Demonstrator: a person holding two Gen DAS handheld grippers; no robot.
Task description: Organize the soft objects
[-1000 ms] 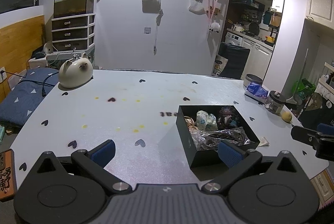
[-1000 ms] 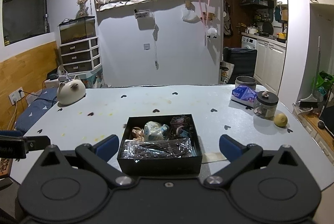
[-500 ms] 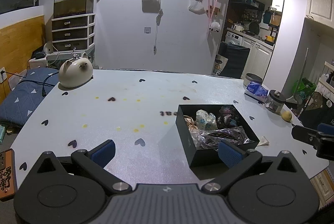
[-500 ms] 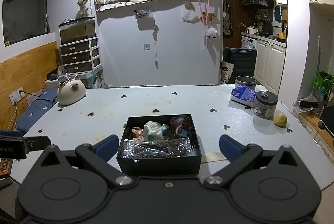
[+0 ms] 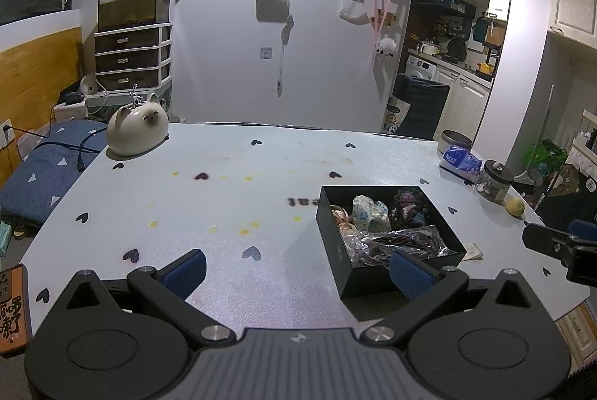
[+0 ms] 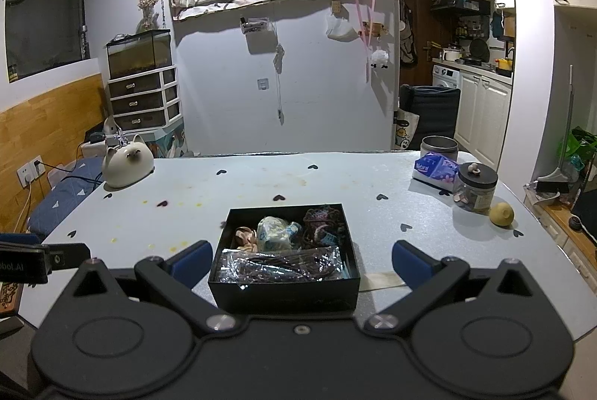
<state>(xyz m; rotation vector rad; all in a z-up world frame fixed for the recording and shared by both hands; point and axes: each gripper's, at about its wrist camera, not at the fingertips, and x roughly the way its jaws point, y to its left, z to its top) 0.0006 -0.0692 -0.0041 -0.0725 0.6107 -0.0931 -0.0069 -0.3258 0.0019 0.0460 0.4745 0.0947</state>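
Note:
A black open box [image 6: 283, 291] [image 5: 373, 278] stands near the table's front edge. Inside lie a pink scrunchie [image 6: 244, 236], a pale blue-and-white bundle [image 6: 274, 232] [image 5: 369, 211], a dark knitted piece [image 6: 322, 226] [image 5: 408, 208] and a crinkled clear bag with dark bands [image 6: 283, 265] [image 5: 399, 243]. My right gripper [image 6: 300, 260] hangs open just in front of the box, its blue pads either side of it. My left gripper [image 5: 296, 269] is open over bare table left of the box, its right pad before the box's near corner.
A cream cat-shaped ornament [image 6: 127, 166] [image 5: 136, 135] sits at the table's far left. At the far right are a tissue pack [image 6: 434, 168], a metal tin [image 6: 438, 146], a lidded glass jar [image 6: 475, 189] and a lemon [image 6: 502, 213]. A paper scrap [image 5: 472, 250] lies beside the box.

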